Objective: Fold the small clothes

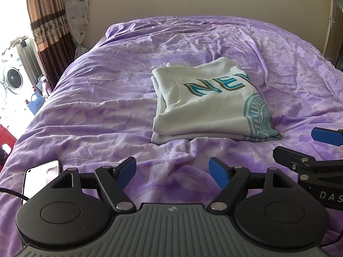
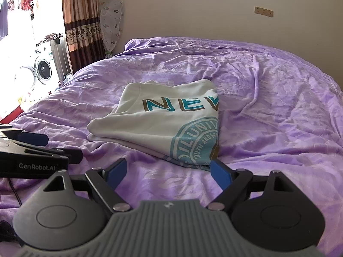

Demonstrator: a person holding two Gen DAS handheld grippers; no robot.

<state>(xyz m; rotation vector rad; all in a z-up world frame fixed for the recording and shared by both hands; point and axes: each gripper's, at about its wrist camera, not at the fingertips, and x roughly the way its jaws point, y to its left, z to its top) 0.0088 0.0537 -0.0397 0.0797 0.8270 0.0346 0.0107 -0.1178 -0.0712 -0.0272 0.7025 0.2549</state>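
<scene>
A white T-shirt with teal "NEV" lettering and a round teal seal lies folded into a rectangle on the purple bedspread. It also shows in the right wrist view. My left gripper is open and empty, hovering near the bed's front, short of the shirt. My right gripper is open and empty, its right fingertip close to the shirt's near corner. The right gripper shows at the right edge of the left wrist view, and the left gripper at the left edge of the right wrist view.
A phone with a lit screen and a cable lies on the bed at the front left. A washing machine, curtains and bottles stand left of the bed. A wall lies behind the bed.
</scene>
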